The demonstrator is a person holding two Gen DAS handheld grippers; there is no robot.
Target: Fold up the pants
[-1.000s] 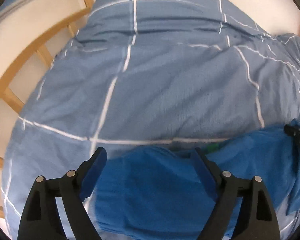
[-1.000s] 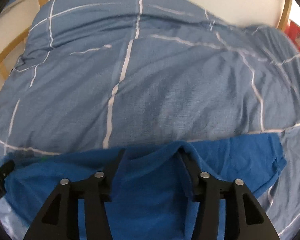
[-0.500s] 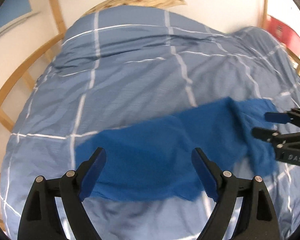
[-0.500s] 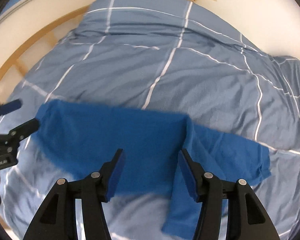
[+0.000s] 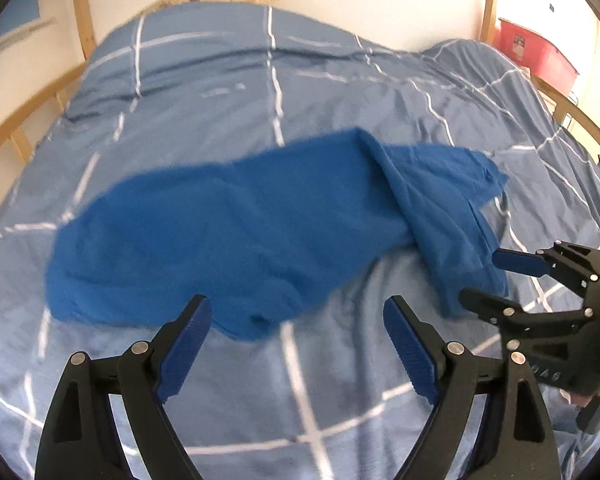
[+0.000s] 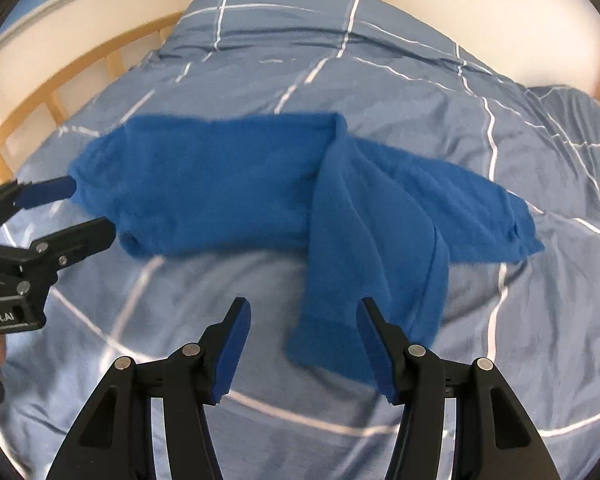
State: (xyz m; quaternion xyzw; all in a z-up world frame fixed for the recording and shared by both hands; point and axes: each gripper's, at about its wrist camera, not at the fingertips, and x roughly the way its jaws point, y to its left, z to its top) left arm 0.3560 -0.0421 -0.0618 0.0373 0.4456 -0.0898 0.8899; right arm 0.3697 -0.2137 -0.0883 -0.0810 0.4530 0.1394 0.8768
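Blue pants on checked duvet

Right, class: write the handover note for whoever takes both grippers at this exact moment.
Left gripper: open, empty, short of the pants.
Right gripper: open, empty, one leg's hem lying between its fingers, not pinched.
Blue pants: spread across the checked duvet, legs splayed at the right end.
Done: pants laid out, no neat fold visible.
Left: bring the legs together, then fold.
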